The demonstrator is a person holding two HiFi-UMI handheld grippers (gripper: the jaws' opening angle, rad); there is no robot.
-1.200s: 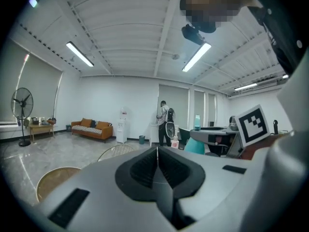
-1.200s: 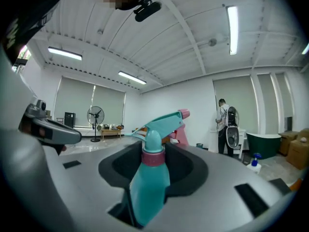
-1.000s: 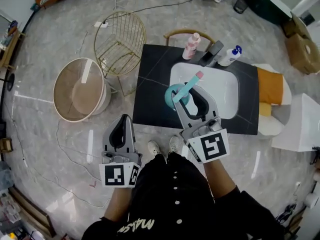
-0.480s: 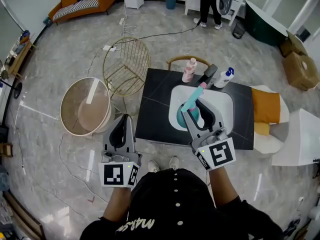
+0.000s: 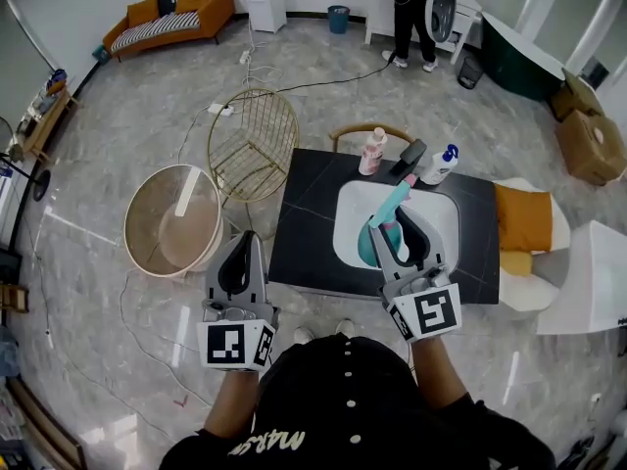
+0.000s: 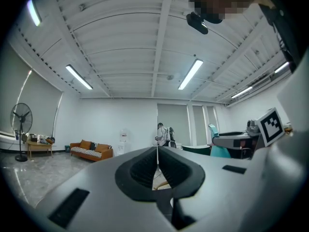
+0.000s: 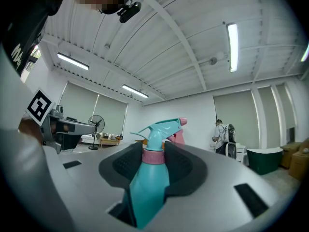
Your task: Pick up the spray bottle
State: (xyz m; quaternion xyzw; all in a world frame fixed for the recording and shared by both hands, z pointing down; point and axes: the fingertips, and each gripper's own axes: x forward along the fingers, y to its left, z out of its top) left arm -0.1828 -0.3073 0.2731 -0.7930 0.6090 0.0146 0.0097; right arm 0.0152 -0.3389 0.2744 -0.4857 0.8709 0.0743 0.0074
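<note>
The teal spray bottle with a pink collar and pink nozzle tip hangs above the white sink, lifted off it. My right gripper is shut on the bottle's neck; in the right gripper view the bottle stands upright between the dark pads, its trigger head pointing left. My left gripper hovers over the floor left of the counter, shut with nothing in it. In the left gripper view the left gripper shows its jaws meeting at the tip.
A black counter holds the sink, a pink bottle, a black faucet and a white bottle with a blue cap. A gold wire chair and a round basket stand left. An orange-cushioned seat is right.
Both grippers have risen. The right one carried the spray bottle up and slightly away from the sink basin, still gripping it. The left one stayed shut and empty.
</note>
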